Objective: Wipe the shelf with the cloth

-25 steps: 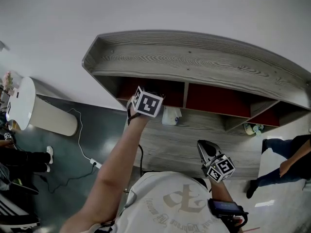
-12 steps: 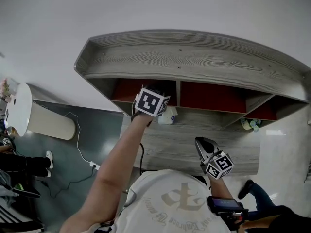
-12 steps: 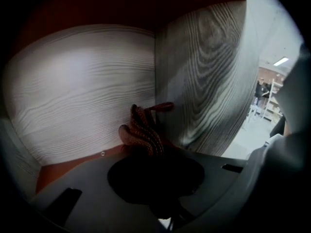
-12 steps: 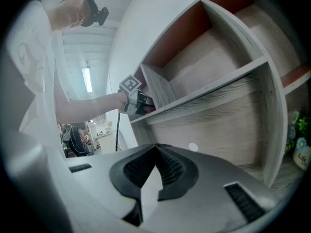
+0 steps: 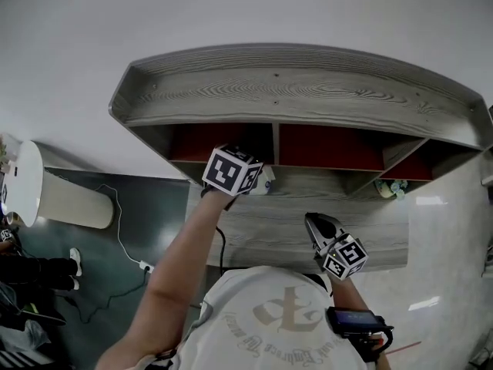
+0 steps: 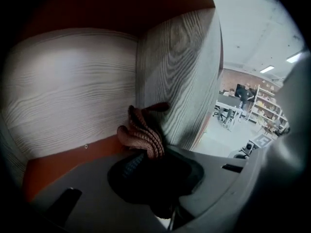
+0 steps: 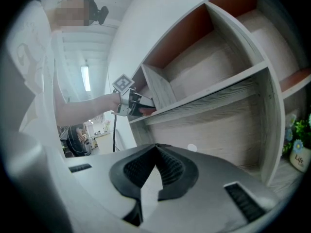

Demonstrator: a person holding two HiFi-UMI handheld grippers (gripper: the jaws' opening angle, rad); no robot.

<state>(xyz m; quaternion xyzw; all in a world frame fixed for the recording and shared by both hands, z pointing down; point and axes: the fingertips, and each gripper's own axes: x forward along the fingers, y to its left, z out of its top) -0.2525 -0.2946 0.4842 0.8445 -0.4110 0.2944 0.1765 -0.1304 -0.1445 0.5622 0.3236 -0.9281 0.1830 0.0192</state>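
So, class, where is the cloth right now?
In the left gripper view the reddish cloth is pinched in the left claw. It is bunched into the corner where the shelf's upright divider meets the wood panel.

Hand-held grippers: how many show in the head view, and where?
2. The left hand-held gripper reaches into the left compartment of the shelf, shut on the cloth; the right hand-held gripper hangs lower, before the shelf, shut, empty.
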